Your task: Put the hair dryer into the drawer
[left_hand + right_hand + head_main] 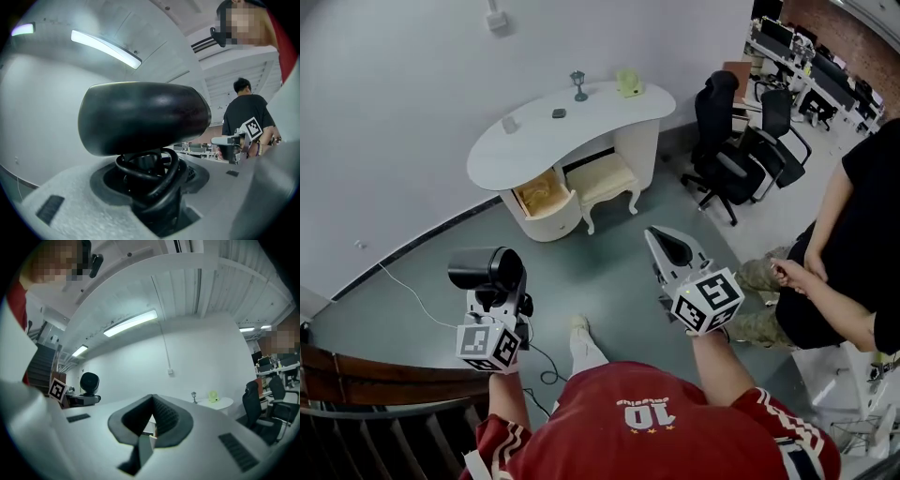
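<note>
The black hair dryer [486,267] stands upright in my left gripper [499,289], whose jaws are shut on its handle, where the black cord is wound [150,171]. Its barrel [140,117] fills the left gripper view. My right gripper [656,236] is shut with nothing in it, its tips meeting in a point [152,397]. Both are held level above the grey floor, well short of the white desk [581,127]. The desk's curved drawer [542,195] stands open, showing a pale wooden inside. The hair dryer [89,380] also shows in the right gripper view, at the left.
A cream stool [602,178] is tucked under the desk beside the drawer. A goblet [578,84], a green object [628,82] and small items sit on top. Black office chairs [736,141] and a person in black [853,244] are at the right. A wooden railing [375,384] runs at the lower left.
</note>
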The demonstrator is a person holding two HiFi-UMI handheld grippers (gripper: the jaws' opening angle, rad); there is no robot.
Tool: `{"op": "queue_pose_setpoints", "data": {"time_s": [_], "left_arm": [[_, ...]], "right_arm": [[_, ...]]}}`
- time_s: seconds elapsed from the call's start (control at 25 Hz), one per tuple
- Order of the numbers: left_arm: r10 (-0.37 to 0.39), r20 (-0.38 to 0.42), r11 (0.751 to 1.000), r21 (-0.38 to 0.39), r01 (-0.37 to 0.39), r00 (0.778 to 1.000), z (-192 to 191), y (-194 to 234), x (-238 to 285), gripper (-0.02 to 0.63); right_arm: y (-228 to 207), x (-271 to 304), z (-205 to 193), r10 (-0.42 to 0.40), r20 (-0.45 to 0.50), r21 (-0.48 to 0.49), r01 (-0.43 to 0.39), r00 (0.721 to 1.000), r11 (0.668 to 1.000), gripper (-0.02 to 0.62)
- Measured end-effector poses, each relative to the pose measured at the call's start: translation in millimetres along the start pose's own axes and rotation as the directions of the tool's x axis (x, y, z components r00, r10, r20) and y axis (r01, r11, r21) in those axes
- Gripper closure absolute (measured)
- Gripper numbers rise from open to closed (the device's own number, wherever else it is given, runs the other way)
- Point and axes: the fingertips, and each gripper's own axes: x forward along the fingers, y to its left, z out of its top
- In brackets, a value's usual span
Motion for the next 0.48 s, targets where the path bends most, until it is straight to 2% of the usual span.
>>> {"op": "queue_pose_setpoints", "data": {"time_s": [0.2,0.32,0.48], "left_arm": [[-0.009,-0.028,1.0,0.006,0.009,1.0,-1.8,54.4,49.3,0.351],[-0.014,-0.078,1.0,0.019,0.015,0.997,-12.7,93.5,83.6,0.351],[-0.056,-0.12,0.998,0.028,0.06,0.991,-22.9,132.9,122.6,0.351]], "right_arm": [[-5.7,77.1,8.2,0.013,-0.028,-0.014,-0.013,1.0,1.0,0.59],[-14.0,127.7,7.8,-0.009,-0.042,-0.016,0.008,0.999,1.0,0.589],[-19.0,185.8,1.1,-0.033,-0.066,-0.006,0.032,0.997,0.999,0.589]]}}
